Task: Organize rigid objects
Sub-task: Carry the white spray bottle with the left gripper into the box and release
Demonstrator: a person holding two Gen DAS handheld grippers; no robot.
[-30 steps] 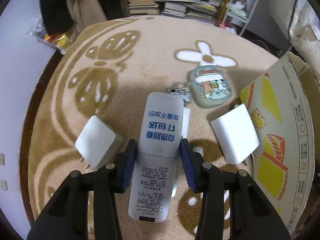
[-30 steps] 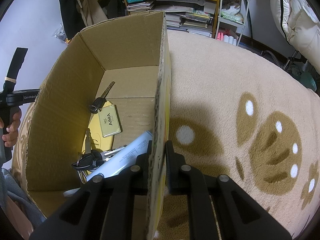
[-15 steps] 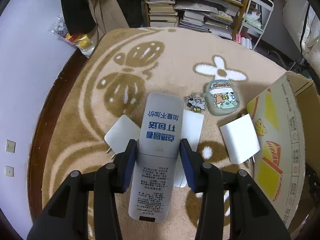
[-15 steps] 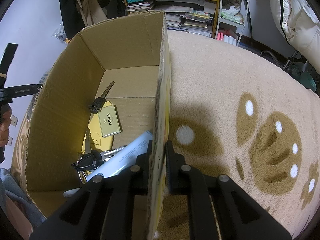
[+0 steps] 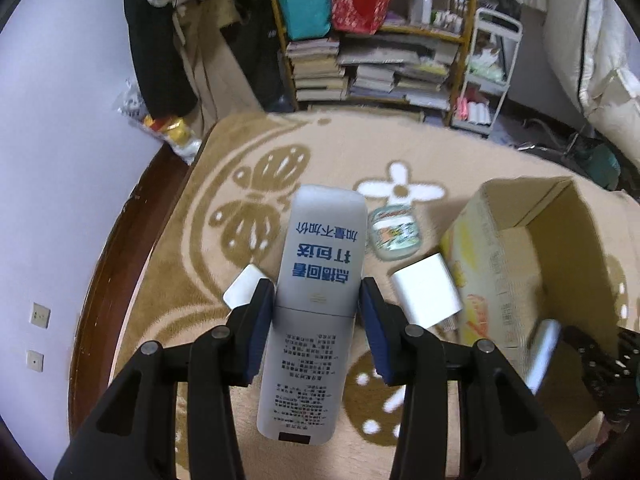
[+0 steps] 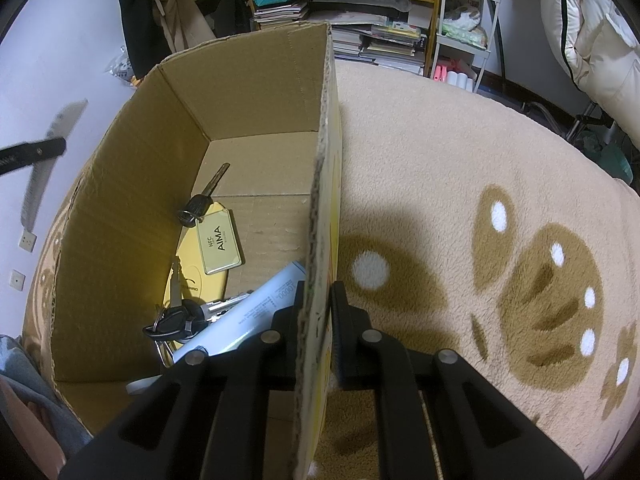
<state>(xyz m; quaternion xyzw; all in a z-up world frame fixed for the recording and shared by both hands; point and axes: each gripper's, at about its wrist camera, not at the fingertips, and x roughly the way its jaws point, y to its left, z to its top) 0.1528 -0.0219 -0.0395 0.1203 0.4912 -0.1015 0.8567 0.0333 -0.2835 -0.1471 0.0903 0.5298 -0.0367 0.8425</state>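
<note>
Left gripper (image 5: pixel 318 312) fingers clamped mid-body on the grey power bank (image 5: pixel 316 300), held above the rug (rigid, smooth, likely slippery). Right gripper (image 6: pixel 316 316) fingers pinch the cardboard box (image 6: pixel 320 208) wall.

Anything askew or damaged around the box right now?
Nothing damaged. The cardboard box looks tipped, its side wall clamped by the right hand-held gripper. Keys and a white power bank lie piled at its low corner.
</note>
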